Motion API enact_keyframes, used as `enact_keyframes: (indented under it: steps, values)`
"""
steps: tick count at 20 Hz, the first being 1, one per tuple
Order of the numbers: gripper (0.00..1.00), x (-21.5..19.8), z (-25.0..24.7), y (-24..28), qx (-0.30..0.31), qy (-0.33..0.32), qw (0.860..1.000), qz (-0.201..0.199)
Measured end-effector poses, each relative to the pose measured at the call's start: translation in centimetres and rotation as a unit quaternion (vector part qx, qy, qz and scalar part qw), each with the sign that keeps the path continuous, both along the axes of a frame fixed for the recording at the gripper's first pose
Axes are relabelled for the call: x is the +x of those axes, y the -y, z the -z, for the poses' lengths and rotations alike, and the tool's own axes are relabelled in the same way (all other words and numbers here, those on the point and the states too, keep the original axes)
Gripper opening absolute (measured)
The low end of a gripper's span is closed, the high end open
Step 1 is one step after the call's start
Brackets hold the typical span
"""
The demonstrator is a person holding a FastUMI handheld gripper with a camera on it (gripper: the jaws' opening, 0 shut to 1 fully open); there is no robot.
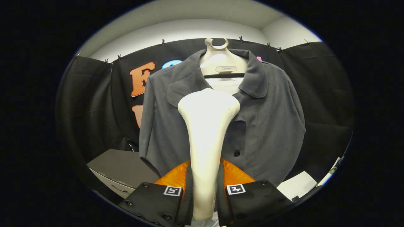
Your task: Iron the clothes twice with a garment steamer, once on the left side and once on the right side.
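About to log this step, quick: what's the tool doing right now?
Tool: closed on the white garment steamer, both fingers pressing its handle, head raised in front of the grey shirt.

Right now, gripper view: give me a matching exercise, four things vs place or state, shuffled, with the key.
Things:
1. steamer
2. shirt
3. hanger
4. cabinet

Place or state:
A. hooked above, inside the collar
B. clamped between both fingers, head up
C. low, beside the shirt's sleeve, drawer handle showing
D. hanging beyond the fingers, dark grey, buttoned

Pairs: 1-B, 2-D, 3-A, 4-C. The gripper is shut on the steamer.
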State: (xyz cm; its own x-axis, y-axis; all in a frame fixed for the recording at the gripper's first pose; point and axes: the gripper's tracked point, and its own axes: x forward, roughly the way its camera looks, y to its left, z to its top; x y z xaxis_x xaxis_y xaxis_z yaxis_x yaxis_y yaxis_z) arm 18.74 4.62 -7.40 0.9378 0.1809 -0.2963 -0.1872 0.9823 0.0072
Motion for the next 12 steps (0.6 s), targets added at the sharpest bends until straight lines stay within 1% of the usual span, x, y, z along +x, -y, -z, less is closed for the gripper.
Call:
enact_keyframes:
  steps: [6,12]
  values:
    - [0.38,-0.3,2.1,0.0,-0.016,-0.003,1.0,-0.009]
    - [0.38,-1.0,5.5,0.1,-0.015,-0.029,0.999,-0.01]
